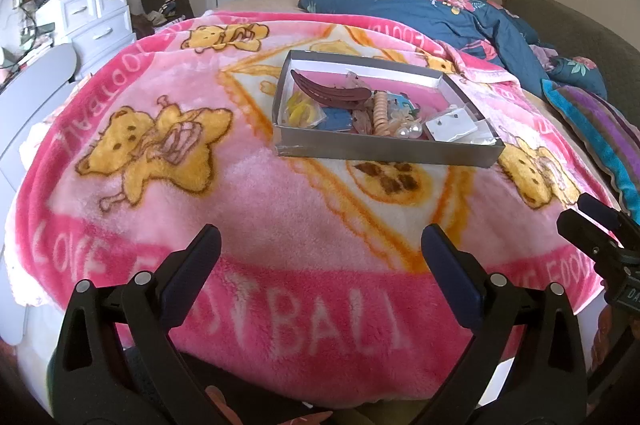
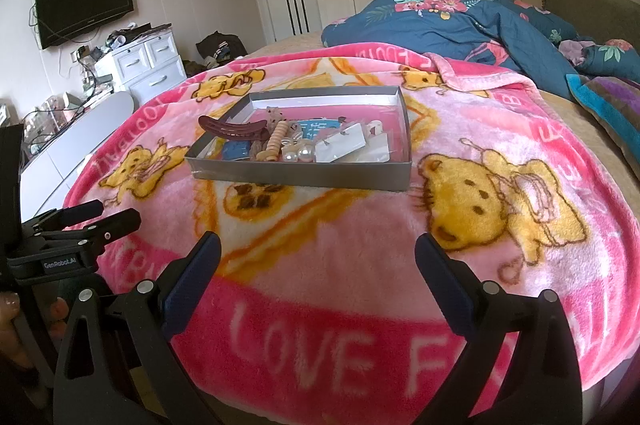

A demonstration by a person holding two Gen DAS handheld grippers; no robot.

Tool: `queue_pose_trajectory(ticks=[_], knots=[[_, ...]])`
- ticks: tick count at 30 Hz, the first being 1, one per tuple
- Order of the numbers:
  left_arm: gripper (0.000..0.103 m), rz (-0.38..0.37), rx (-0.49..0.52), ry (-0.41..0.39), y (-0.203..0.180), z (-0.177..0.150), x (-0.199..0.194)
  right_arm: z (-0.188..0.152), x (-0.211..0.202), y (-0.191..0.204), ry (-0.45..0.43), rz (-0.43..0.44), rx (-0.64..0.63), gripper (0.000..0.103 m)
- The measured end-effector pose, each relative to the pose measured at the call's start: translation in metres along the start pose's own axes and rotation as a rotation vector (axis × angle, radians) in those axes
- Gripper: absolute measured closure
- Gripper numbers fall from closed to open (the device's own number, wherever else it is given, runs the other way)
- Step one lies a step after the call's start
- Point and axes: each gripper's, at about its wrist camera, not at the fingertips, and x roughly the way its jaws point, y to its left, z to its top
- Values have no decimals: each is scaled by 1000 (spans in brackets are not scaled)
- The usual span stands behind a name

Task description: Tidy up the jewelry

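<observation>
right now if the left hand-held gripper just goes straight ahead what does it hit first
Probably the near wall of the shallow grey cardboard box of jewelry. The open left hand-held gripper hovers over bare pink fleece blanket before that, though its height above the blanket is unclear.

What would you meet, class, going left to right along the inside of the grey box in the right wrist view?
Dark red hair clip → beige beaded hair clip → pair of pearl earrings → white earring card, all inside the grey box.
</observation>
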Motion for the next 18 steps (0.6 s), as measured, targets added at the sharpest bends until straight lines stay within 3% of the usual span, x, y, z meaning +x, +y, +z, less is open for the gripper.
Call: queue_pose_trajectory(ticks=[18], knots=[[9,-20,-3,10,5,-1,0,-1,1,0,4,-1,-1,6]])
